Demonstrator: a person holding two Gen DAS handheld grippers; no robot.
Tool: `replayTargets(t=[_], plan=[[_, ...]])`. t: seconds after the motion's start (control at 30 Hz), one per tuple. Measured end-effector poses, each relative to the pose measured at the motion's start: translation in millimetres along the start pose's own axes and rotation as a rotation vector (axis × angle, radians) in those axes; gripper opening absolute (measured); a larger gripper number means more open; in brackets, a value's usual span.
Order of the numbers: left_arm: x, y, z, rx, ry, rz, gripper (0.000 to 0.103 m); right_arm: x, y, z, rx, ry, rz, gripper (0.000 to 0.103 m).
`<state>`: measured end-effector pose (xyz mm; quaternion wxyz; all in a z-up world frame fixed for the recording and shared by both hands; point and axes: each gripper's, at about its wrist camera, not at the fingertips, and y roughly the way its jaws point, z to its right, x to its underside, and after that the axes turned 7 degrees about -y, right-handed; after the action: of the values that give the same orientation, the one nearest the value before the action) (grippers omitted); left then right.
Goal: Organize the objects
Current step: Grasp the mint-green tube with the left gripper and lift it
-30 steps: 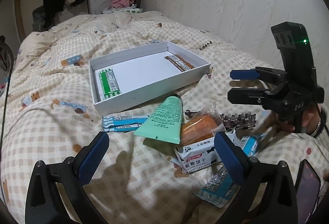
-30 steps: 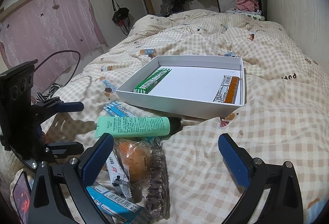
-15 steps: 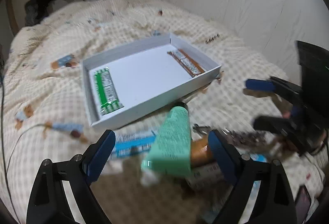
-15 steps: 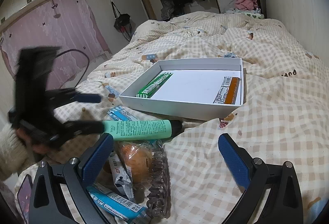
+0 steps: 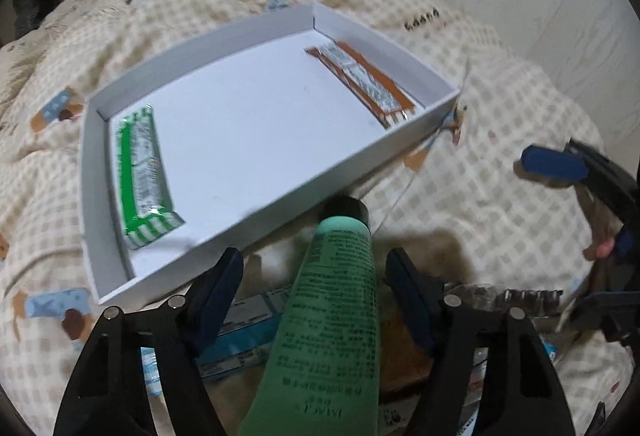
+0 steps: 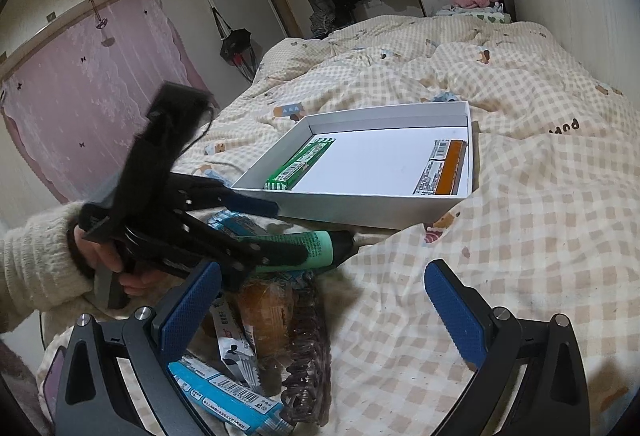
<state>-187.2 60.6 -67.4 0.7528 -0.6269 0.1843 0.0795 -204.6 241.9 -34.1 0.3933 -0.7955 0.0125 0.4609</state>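
Observation:
A green tube with a black cap [image 5: 332,308] lies on the checked quilt, just in front of a white open box [image 5: 256,228]. The box holds a green snack bar [image 5: 140,172] on its left and an orange-brown bar [image 5: 360,80] on its right. My left gripper [image 5: 316,276] points steeply down over the tube. Its jaws are closing, with the tube between the pads and a gap showing on each side. The right wrist view shows that gripper [image 6: 280,230] astride the tube [image 6: 320,248]. My right gripper [image 6: 320,300] hangs open above the quilt, holding nothing.
A heap lies under the right gripper: a wrapped bun [image 6: 266,312], a brown hair claw [image 6: 308,348], blue packets [image 6: 224,392] and a cracker packet [image 6: 230,332]. A phone [image 6: 52,384] lies at the bottom left. A cream sleeve [image 6: 36,276] holds the left gripper. A wall borders the bed on the right.
The left gripper has moved forward and down onto the green tube and its jaws have narrowed around it. The right gripper has stayed where it was.

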Motion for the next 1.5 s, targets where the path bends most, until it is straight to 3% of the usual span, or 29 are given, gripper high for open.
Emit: replayTargets(t=[0.1,0.13,0.17,0.2,0.3,0.6,0.7,0.87,1.03,1.33,1.5], plan=[[-1.4,9.5,-0.9,-0.014,-0.008,-0.035,0.073,0.0,0.1,-0.1,0.0,0.001,-0.001,0.102],[-2.5,11.7,-1.6,-0.016,-0.012,-0.047,0.067,0.1,0.0,-0.1,0.001,0.001,-0.001,0.102],[-3.4,14.3,-3.2,0.008,-0.021,-0.074,0.049,0.1,0.2,0.0,0.0,0.001,-0.001,0.102],[-4.4,15.6,-5.9,0.027,-0.042,-0.096,0.049,0.1,0.2,-0.1,0.0,0.002,-0.001,0.102],[-5.6,4.7,-11.7,0.014,-0.097,-0.086,0.048,0.0,-0.5,0.0,0.0,0.002,-0.001,0.102],[25.3,-86.6,-12.4,-0.082,-0.045,0.09,0.048,0.1,-1.0,-1.1,0.001,0.003,-0.001,0.102],[41.9,-101.2,-20.6,-0.125,-0.046,0.098,0.048,0.1,-1.2,-1.2,0.001,0.003,-0.001,0.102],[76.0,-95.0,-15.8,-0.158,-0.015,0.022,0.048,0.3,-1.4,-1.4,0.001,0.003,-0.002,0.102],[103.1,-72.3,3.0,-0.227,0.105,-0.038,0.048,0.0,-1.2,-2.4,0.002,0.003,-0.007,0.102],[93.2,-57.6,1.9,-0.214,0.09,-0.108,0.058,-0.4,-1.0,-2.1,0.003,0.004,-0.01,0.102],[90.9,-46.0,6.3,-0.264,0.096,-0.144,0.059,0.2,-1.1,-2.6,0.003,0.004,-0.009,0.102]])
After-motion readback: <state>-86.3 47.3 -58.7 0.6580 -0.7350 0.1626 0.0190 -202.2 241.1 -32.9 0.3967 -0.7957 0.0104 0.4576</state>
